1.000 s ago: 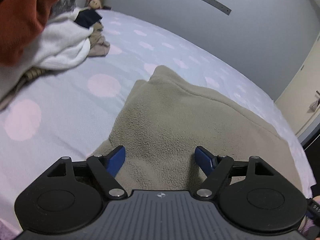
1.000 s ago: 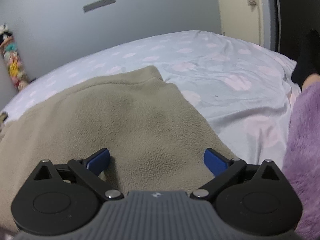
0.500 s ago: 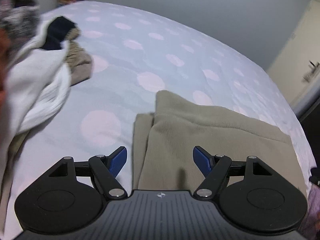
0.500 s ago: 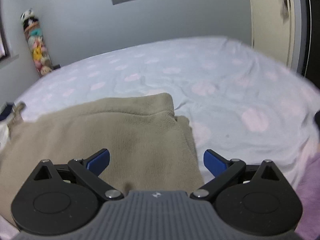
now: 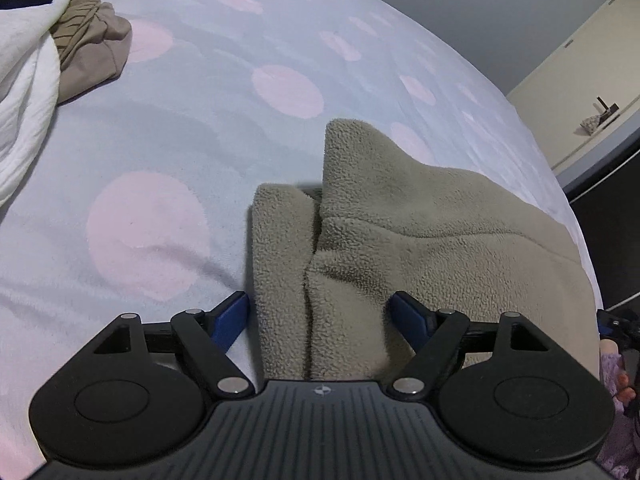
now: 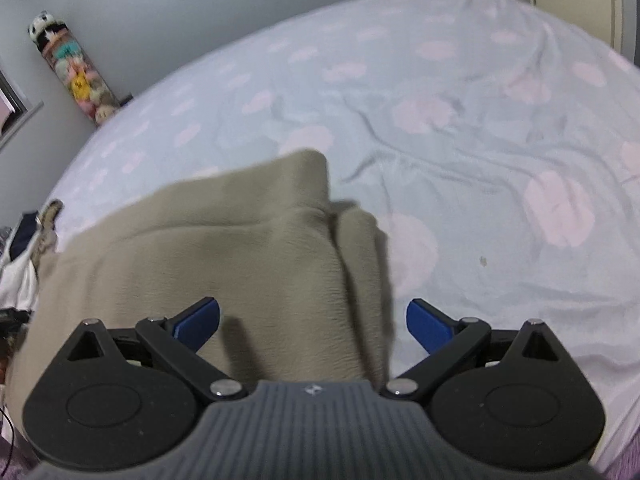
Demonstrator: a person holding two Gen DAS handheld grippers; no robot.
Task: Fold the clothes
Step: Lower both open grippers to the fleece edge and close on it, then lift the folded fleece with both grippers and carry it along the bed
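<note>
The bed filled both views, its pale sheet dotted with pink spots and creased in places. On it lay the fleece, a khaki garment folded over on itself, with one corner standing up at its far edge and a narrower layer showing beside the top one. A heap of clothes, white, tan and striped, sat well apart at the bed's far left. The left tool hung over the fleece's near left edge, blue fingers spread wide, gripping nothing. The right tool hung over the fleece's near right edge, likewise wide open and empty. The right view was blurred.
</note>
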